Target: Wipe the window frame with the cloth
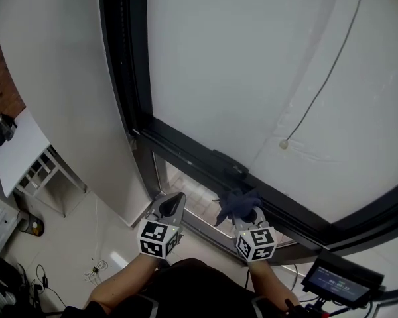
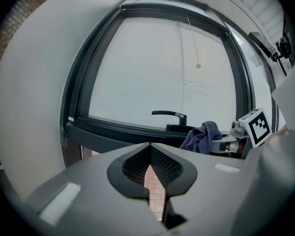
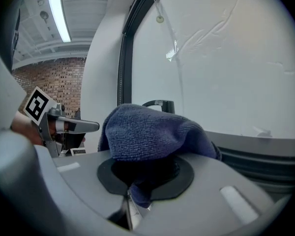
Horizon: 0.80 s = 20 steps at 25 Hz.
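Both forearms enter from the bottom edge of the head view, side by side, grippers aimed up at the lower rail of the window frame (image 1: 186, 152).

Left gripper (image 2: 148, 154): jaws pressed together, nothing between them, held short of the rail.

Right gripper (image 3: 137, 181): jaws clamped on the cloth (image 3: 152, 132), which bunches over the tips and hides them in the head view. The cloth sits just below the handle (image 1: 229, 163). Whether it is in contact with the frame cannot be determined.

Count: two grippers, one blue cloth, one dark handle, one hanging cord (image 1: 325, 85)
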Available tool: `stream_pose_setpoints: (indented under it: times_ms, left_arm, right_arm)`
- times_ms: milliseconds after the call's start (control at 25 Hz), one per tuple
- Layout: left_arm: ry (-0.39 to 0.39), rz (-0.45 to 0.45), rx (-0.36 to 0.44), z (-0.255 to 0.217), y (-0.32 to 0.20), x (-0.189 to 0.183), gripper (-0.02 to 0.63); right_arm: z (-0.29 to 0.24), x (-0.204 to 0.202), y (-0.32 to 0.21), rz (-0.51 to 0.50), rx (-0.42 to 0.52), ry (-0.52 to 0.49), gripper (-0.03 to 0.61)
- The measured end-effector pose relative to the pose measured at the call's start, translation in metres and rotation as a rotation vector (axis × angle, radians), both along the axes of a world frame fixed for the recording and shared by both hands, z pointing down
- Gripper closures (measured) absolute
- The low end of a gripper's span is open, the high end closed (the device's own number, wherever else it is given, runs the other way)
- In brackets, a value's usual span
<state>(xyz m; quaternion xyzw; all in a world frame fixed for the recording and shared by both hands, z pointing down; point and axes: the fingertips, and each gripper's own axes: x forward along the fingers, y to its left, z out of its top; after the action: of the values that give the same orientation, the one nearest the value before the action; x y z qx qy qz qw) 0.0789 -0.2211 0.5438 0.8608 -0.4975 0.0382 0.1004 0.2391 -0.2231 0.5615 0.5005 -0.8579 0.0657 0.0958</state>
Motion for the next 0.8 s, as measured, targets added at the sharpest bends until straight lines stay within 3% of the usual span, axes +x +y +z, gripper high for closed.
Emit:
stream_pose_setpoints:
  times_ms: [800]
  left_arm:
    - [0.003,-0.056,0.019,-0.003,-0.017,-0.068,0.62]
  right_arm:
    - [0.0,-0.053,-0.031,-0.011,-0.001,0.016,0.528]
